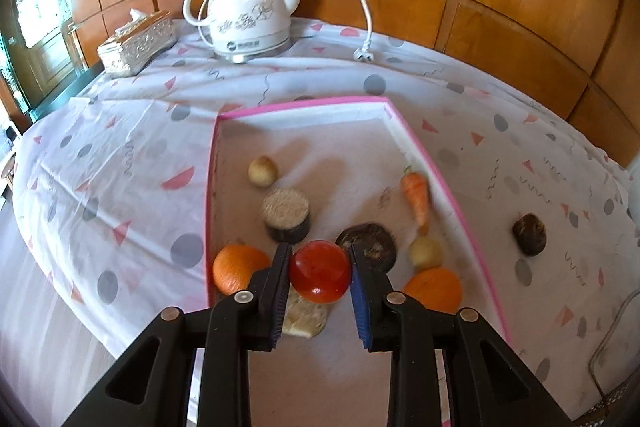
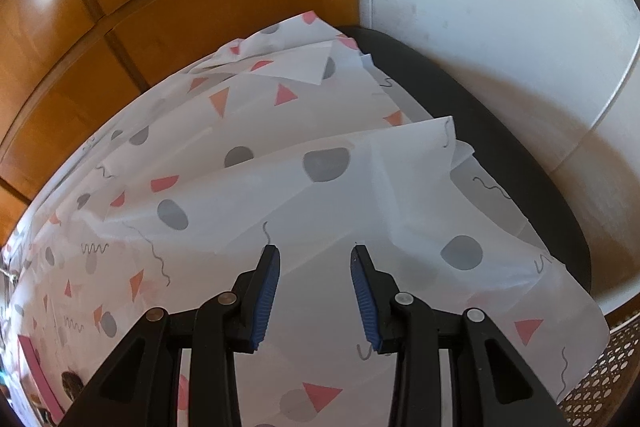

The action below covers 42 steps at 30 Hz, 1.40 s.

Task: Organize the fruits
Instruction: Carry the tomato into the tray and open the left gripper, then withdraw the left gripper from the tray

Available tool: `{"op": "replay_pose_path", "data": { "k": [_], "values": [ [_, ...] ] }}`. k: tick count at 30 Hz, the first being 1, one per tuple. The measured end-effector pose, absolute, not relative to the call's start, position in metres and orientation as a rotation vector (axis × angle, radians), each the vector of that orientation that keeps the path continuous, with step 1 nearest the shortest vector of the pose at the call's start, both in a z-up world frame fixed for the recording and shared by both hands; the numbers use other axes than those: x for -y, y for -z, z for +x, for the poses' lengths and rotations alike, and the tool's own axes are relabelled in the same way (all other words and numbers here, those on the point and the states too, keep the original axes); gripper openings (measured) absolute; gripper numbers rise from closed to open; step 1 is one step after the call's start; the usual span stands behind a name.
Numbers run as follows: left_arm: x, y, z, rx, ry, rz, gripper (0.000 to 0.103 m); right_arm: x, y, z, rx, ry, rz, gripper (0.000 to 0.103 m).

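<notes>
My left gripper (image 1: 320, 251) is shut on a red tomato-like fruit (image 1: 320, 271) and holds it above the pink-rimmed white tray (image 1: 304, 105). In the tray lie two oranges (image 1: 236, 269) (image 1: 434, 289), a carrot (image 1: 416, 193), two pale round fruits (image 1: 262, 171) (image 1: 426, 251), a rice-topped dark cylinder (image 1: 286, 213), a dark disc (image 1: 370, 239) and a pale block (image 1: 304, 315) under the tomato. A dark brown fruit (image 1: 530, 233) lies on the cloth right of the tray. My right gripper (image 2: 314, 253) is open and empty over the patterned tablecloth (image 2: 280, 187).
A white ceramic kettle (image 1: 248, 15) with a cord and plug (image 1: 364, 55) stands at the back, a tissue box (image 1: 136, 43) to its left. Wood panelling runs behind. In the right wrist view the table's dark edge (image 2: 500, 147) and a white wall lie to the right.
</notes>
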State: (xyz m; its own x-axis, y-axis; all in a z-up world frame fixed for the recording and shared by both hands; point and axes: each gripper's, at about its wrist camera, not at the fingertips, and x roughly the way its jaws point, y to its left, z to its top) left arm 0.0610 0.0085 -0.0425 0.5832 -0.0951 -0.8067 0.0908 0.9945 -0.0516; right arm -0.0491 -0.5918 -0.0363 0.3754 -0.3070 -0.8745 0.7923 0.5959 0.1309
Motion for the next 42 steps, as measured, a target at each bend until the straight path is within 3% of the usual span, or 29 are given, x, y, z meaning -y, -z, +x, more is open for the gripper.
{"op": "replay_pose_path", "data": {
  "k": [7,14,17,24,42],
  "values": [
    [-0.014,0.054,0.054,-0.966,0.094,-0.021,0.031,0.585,0.035,-0.044,-0.945,0.738,0.567,0.037],
    [-0.018,0.051,0.048,-0.945,0.073,-0.039,0.062,0.578,0.037,-0.036,-0.964,0.701,0.531,0.037],
    [-0.02,0.046,0.044,-0.921,0.046,-0.031,0.081,0.574,0.036,-0.032,-0.965,0.676,0.515,0.037],
    [-0.022,0.032,0.037,-0.848,-0.015,-0.002,0.1,0.558,0.034,-0.022,-0.971,0.605,0.451,0.037],
    [-0.026,0.012,0.025,-0.74,-0.083,-0.004,0.103,0.504,0.025,0.004,-0.948,0.325,0.306,0.037]
  ]
}}
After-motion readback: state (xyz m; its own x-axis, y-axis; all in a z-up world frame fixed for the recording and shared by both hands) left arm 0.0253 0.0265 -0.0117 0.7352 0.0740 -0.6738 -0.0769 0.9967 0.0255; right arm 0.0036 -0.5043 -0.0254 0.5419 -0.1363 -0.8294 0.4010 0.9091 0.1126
